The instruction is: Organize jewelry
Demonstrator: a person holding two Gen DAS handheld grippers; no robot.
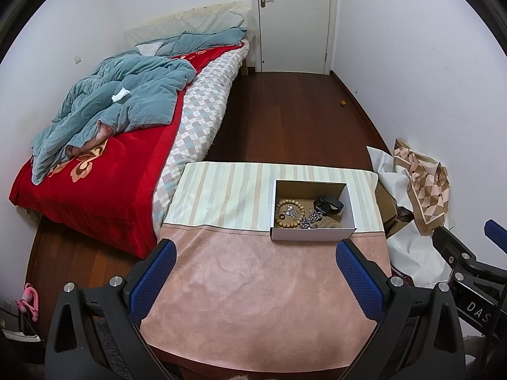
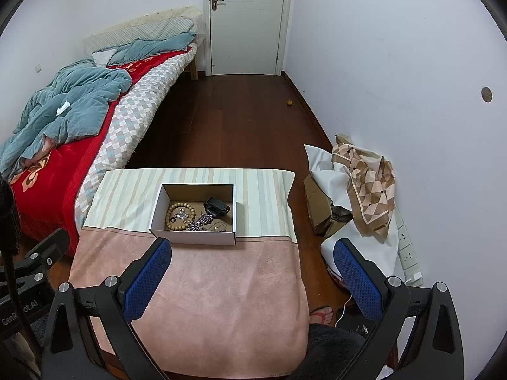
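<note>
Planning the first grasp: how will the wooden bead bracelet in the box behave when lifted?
The wooden bead bracelet is separate beads in a loop, so probably floppy and will sag. Small metal pieces lie inside the ring and may snag. Round beads could slip between jaws.

The left gripper (image 1: 256,250), black-framed with blue textured pads, hangs with fingers spread wide, empty. The matching right gripper (image 2: 253,248) likewise gapes, gripping nothing.
</note>
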